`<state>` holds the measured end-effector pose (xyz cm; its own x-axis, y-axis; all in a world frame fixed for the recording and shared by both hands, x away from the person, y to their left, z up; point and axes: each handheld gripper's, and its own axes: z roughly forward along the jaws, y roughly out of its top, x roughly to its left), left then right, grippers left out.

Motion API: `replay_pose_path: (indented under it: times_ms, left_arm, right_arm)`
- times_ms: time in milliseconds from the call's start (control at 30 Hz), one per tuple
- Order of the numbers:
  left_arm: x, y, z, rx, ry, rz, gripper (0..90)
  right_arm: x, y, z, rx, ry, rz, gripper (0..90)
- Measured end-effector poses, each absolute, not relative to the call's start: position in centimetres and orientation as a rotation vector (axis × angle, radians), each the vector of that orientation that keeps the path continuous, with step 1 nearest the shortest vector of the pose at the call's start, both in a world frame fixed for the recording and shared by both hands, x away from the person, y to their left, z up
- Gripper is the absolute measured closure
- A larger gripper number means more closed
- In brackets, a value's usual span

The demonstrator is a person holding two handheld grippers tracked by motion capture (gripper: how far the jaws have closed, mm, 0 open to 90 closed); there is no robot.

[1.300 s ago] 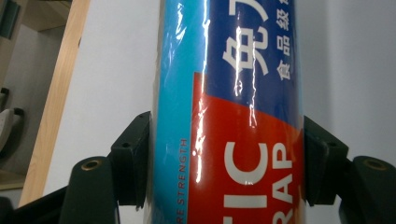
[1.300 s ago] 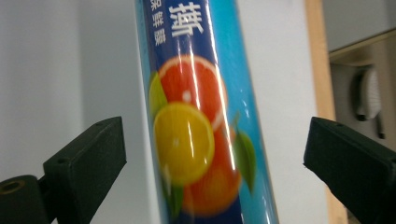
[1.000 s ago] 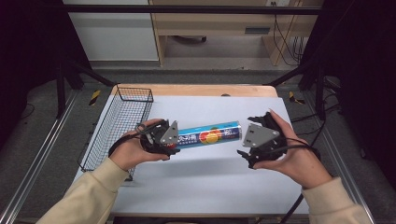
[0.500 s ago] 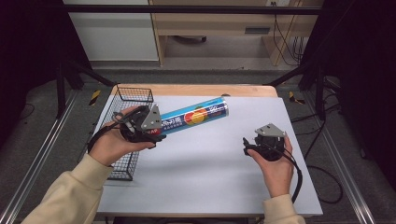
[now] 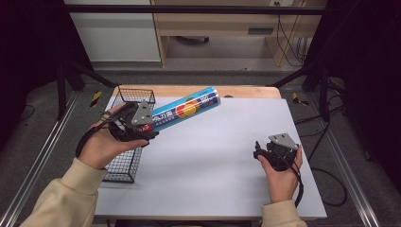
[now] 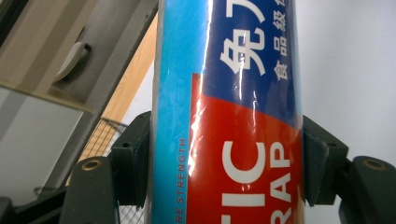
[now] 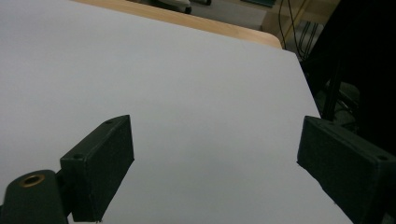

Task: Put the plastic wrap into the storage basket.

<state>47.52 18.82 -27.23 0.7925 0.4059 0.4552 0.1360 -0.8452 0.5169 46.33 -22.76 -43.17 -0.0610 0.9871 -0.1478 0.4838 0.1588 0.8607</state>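
A long blue and red plastic wrap tube (image 5: 185, 109) is held up off the table, tilted with its far end raised toward the back. My left gripper (image 5: 147, 128) is shut on its near end, above the wire basket (image 5: 124, 166). In the left gripper view the tube (image 6: 229, 112) stands between the two jaws, pressed on both sides. My right gripper (image 5: 258, 150) is low over the right side of the white table (image 5: 208, 161). In the right gripper view its fingers (image 7: 100, 168) stand wide apart with only bare table between them.
The black wire basket lies along the table's left edge, under my left hand. A wooden strip (image 5: 246, 91) runs along the table's far edge. Cables (image 5: 326, 184) trail off the right side. A cabinet and shelves stand beyond the table.
My left gripper has lifted the tube from the table centre and carried it left and back, tilting it up. My right gripper let go of it and withdrew toward the front right.
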Motion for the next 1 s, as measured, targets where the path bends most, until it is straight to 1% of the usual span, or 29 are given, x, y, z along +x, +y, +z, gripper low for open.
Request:
replay_pose_path:
  times_ms: [267, 400, 567, 833, 1000]
  left_arm:
    - [45.7, 19.2, -26.5, 2.536, 0.519, 0.848, 32.0]
    - [44.9, 19.7, -26.3, 2.551, 0.581, 0.874, 32.0]
    - [43.9, 20.4, -26.2, 2.551, 0.645, 0.897, 32.0]
    - [43.2, 21.5, -25.9, 2.546, 0.703, 0.907, 32.0]
    - [43.0, 22.1, -26.5, 2.527, 0.807, 0.902, 32.0]
  right_arm:
    - [46.1, -22.8, -43.6, 1.476, 1.649, 0.768, 8.2]
    - [45.8, -23.2, -43.4, 1.491, 1.634, 0.771, 5.4]
    - [45.7, -23.9, -43.4, 1.529, 1.626, 0.784, 5.3]
    - [45.9, -23.8, -43.6, 1.546, 1.63, 0.77, 6.0]
    - [45.9, -24.0, -43.6, 1.555, 1.624, 0.765, 6.1]
